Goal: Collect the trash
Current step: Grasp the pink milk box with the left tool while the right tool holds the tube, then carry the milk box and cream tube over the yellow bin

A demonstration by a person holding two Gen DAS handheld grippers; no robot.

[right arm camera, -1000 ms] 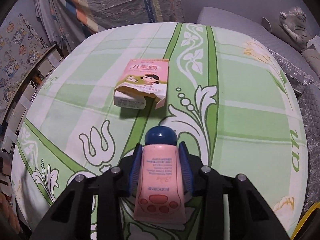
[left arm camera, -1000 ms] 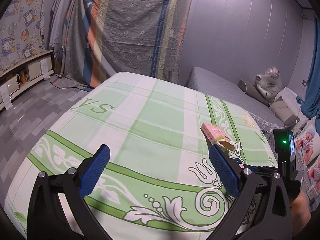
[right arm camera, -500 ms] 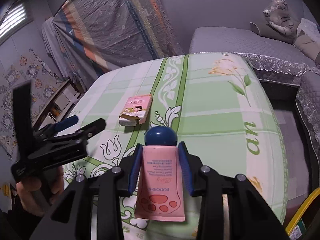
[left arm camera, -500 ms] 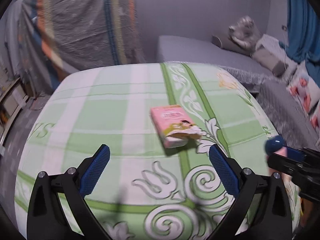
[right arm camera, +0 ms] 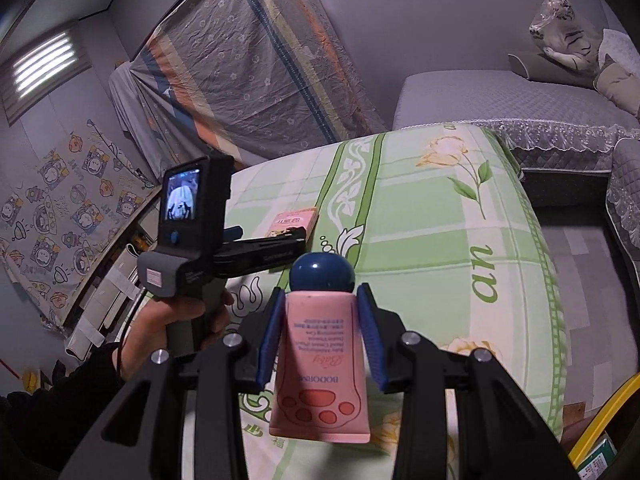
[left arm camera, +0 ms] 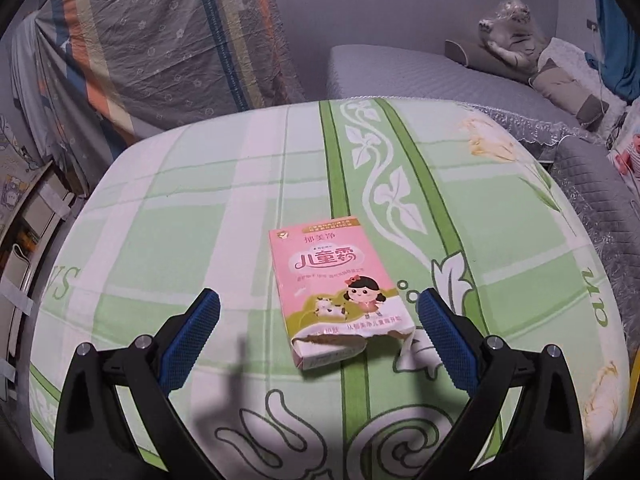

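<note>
Swung round within a second, the left gripper (left arm camera: 318, 334) now frames the torn pink carton (left arm camera: 338, 294) mid-bed (left arm camera: 180, 208), jaws wide. The right gripper (right arm camera: 318, 330) clamps a pink tube (right arm camera: 320, 360) near the bed's front edge. Squeezing the carton's flimsy open end may crush it or let it slip.

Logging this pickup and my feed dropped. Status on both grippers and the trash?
Left gripper open, torn pink carton flat on the green bedspread between its fingers. Right gripper shut on pink tube. Nothing blocking the carton.
</note>
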